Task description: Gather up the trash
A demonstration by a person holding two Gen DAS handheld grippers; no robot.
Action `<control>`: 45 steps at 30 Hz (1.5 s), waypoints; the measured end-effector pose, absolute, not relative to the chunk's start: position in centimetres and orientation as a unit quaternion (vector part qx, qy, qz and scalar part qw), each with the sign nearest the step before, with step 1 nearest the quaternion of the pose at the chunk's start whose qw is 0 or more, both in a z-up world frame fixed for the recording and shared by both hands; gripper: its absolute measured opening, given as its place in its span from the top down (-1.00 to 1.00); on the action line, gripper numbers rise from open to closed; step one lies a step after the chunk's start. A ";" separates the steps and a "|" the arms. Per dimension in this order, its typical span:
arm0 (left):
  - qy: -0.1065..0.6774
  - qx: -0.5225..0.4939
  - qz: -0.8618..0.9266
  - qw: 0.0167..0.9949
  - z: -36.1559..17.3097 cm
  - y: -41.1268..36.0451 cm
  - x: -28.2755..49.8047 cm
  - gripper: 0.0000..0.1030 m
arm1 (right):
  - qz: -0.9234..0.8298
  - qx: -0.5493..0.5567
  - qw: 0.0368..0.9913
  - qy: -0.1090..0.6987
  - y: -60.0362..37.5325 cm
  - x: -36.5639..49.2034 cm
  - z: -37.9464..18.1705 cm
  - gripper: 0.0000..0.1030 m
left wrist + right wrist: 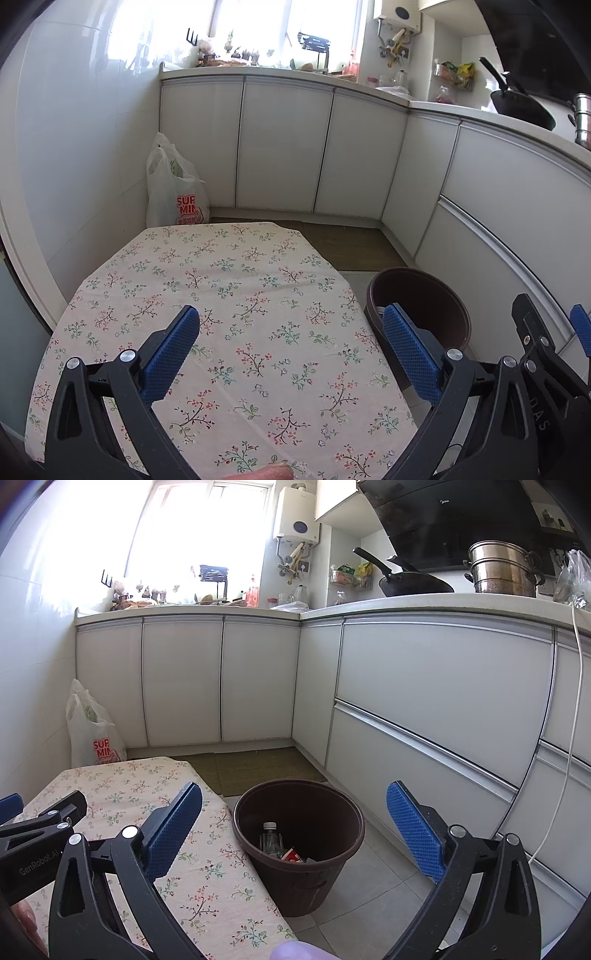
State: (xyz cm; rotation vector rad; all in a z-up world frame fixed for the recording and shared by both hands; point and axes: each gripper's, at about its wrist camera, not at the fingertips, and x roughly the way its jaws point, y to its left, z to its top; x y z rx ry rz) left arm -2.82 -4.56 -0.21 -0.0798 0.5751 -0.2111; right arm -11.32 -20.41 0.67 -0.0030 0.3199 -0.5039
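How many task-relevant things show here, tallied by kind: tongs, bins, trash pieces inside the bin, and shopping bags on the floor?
Tongs, both open and empty: 2, the left tongs and right tongs
Brown bin: 1
Trash pieces visible in the bin: 2, a clear bottle and a red-and-white wrapper; more may lie hidden
White shopping bag: 1
Total: 6

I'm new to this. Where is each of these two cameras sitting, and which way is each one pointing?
Left wrist: rides the left hand-held gripper, open, above the floral tablecloth, facing the corner cabinets; a fingertip shows at the bottom edge.
Right wrist: rides the right hand-held gripper, open, aimed at the brown bin holding a bottle; fingertips show low.
Shared: tablecloth, bin, white shopping bag, wok; each view catches the other gripper.
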 end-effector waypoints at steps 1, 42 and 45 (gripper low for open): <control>0.283 -0.039 -0.104 0.953 -0.2 -4.6 -2.8 -0.87 | -0.248 -0.001 0.956 0.157 -20.3 -11.3 0.7 -0.86; 0.272 -0.019 -0.120 0.955 -0.3 -5.5 -3.0 -0.62 | -0.248 0.003 0.956 0.158 -20.6 -11.5 -0.1 -0.86; 0.271 -0.019 -0.114 0.956 -0.1 -5.4 -3.1 -0.65 | -0.252 0.005 0.955 0.159 -20.7 -11.5 0.0 -0.86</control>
